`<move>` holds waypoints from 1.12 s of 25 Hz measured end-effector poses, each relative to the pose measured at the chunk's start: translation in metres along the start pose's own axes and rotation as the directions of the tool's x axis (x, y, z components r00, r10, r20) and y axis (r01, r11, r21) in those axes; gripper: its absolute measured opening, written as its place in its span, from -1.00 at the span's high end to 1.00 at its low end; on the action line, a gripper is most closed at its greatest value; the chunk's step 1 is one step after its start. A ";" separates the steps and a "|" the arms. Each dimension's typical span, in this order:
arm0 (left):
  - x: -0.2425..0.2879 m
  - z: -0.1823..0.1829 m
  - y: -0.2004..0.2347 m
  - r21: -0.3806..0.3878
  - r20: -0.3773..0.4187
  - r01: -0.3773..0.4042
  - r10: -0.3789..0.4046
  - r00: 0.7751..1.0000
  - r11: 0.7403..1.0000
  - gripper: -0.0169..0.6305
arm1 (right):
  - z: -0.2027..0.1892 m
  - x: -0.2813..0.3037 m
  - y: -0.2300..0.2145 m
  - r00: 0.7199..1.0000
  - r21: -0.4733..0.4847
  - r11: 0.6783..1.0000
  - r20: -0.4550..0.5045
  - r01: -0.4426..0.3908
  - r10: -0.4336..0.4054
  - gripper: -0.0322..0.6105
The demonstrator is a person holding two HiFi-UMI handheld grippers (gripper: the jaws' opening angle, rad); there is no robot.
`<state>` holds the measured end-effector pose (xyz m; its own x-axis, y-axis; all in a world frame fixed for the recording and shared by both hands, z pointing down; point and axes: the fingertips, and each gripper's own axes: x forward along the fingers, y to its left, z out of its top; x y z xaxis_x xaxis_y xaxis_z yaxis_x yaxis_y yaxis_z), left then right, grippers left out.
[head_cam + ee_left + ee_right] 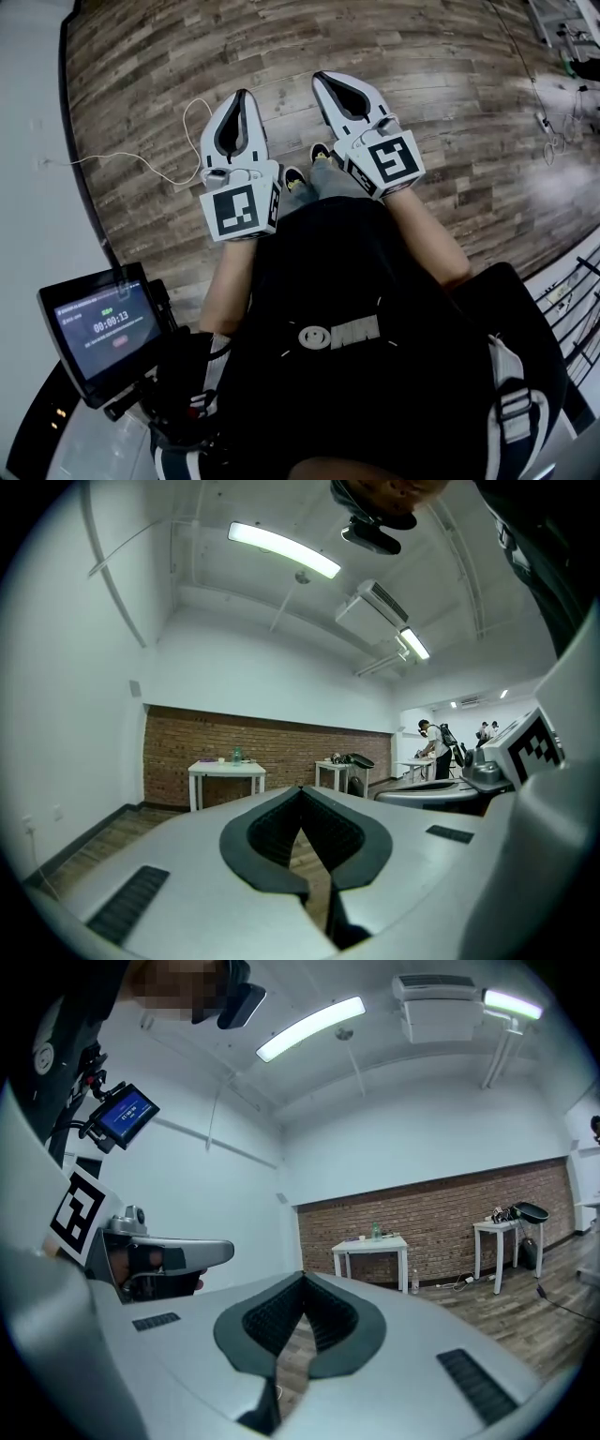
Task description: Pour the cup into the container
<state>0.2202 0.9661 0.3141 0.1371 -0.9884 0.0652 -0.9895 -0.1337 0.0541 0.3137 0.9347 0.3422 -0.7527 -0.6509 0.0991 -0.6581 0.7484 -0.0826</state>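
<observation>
Above the wood-plank floor, the left gripper and the right gripper are held side by side, roughly level, and pointed away from the person. Each pair of jaws is seen pressed together at the tips, with nothing caught between them. Far off against the brick wall, well apart from both grippers, a white table is picked out. On it a small greenish thing is made out, upright, slim and pale. It is too small for it to be told whether it is the cup or the container. A second white table is seen to its right, with a dark item on top. Down at the person's left, a small lit screen is shown.
</observation>
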 end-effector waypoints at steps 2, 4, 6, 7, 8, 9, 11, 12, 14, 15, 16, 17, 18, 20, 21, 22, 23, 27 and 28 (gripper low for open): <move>0.012 0.000 -0.002 0.005 -0.005 0.001 -0.001 1.000 1.000 0.95 | 0.001 0.003 -0.009 1.000 0.000 1.000 0.004 0.000 0.000 0.90; 0.027 0.002 -0.006 0.016 -0.012 0.003 -0.003 1.000 1.000 0.95 | 0.002 0.007 -0.026 1.000 0.009 1.000 0.009 0.007 -0.007 0.90; 0.041 0.003 -0.012 0.032 -0.022 0.007 -0.006 1.000 0.999 0.95 | 0.003 0.011 -0.043 1.000 0.020 1.000 0.016 0.015 -0.015 0.90; 0.049 0.002 -0.015 0.039 -0.031 0.008 -0.007 0.999 0.999 0.95 | 0.003 0.014 -0.050 1.000 0.020 1.000 0.020 0.014 -0.015 0.90; 0.056 0.000 -0.017 0.043 -0.041 0.009 -0.007 0.999 0.999 0.95 | 0.003 0.016 -0.056 1.000 0.021 1.000 0.025 0.010 -0.011 0.90; 0.063 -0.002 -0.020 0.045 -0.050 0.010 -0.008 0.999 0.999 0.95 | 0.004 0.019 -0.063 0.999 0.027 1.000 0.032 0.006 -0.007 0.90; 0.074 -0.002 -0.025 0.054 -0.067 0.012 -0.009 0.998 0.998 0.95 | 0.003 0.024 -0.079 0.999 0.057 0.998 0.043 0.011 -0.013 0.90; 0.080 -0.001 -0.025 0.060 -0.074 0.014 -0.010 0.997 0.998 0.95 | 0.001 0.029 -0.087 0.999 0.074 0.997 0.045 0.017 -0.020 0.90; 0.093 -0.001 -0.019 0.066 -0.083 0.018 -0.013 0.996 0.998 0.95 | -0.002 0.045 -0.100 0.999 0.092 0.996 0.038 0.024 -0.027 0.90; 0.100 -0.002 -0.013 0.067 -0.086 0.016 -0.010 0.996 0.998 0.95 | -0.002 0.055 -0.104 0.999 0.091 0.996 0.033 0.022 -0.025 0.90; 0.105 -0.002 -0.009 0.069 -0.088 0.010 -0.004 0.996 0.998 0.95 | -0.001 0.061 -0.107 0.999 0.089 0.996 0.031 0.018 -0.021 0.90; 0.107 -0.002 -0.009 0.074 -0.089 0.002 0.004 0.996 0.997 0.95 | 0.001 0.063 -0.109 0.999 0.087 0.996 0.034 0.013 -0.016 0.90; 0.107 -0.002 -0.011 0.079 -0.089 -0.004 0.011 0.996 0.997 0.95 | 0.003 0.062 -0.110 0.999 0.086 0.996 0.039 0.009 -0.012 0.90; 0.108 -0.002 -0.013 0.081 -0.085 -0.005 0.012 0.996 0.997 0.95 | 0.007 0.063 -0.110 0.999 0.078 0.997 0.045 0.002 -0.006 0.90; 0.110 -0.003 -0.009 0.076 -0.081 -0.003 0.009 0.997 0.997 0.95 | 0.007 0.068 -0.109 0.999 0.073 0.997 0.043 0.000 -0.003 0.90; 0.114 -0.003 -0.002 0.070 -0.077 -0.001 0.006 0.997 0.998 0.95 | 0.008 0.077 -0.107 0.999 0.068 0.998 0.038 -0.001 -0.001 0.90; 0.118 -0.003 0.007 0.063 -0.072 0.000 0.005 0.997 0.998 0.95 | 0.009 0.087 -0.104 0.999 0.066 0.998 0.034 -0.002 0.000 0.90; 0.135 0.005 0.037 0.043 -0.059 -0.017 0.020 0.998 0.999 0.95 | 0.015 0.117 -0.100 1.000 0.059 0.998 0.021 -0.005 0.004 0.90; 0.137 0.007 0.044 0.038 -0.053 -0.020 0.022 0.998 0.999 0.95 | 0.017 0.122 -0.099 1.000 0.058 0.998 0.020 -0.006 0.005 0.90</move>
<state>0.1950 0.8246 0.3187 0.1173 -0.9859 0.1196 -0.9931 -0.1164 0.0147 0.2864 0.7789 0.3452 -0.7560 -0.6498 0.0788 -0.6538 0.7435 -0.1409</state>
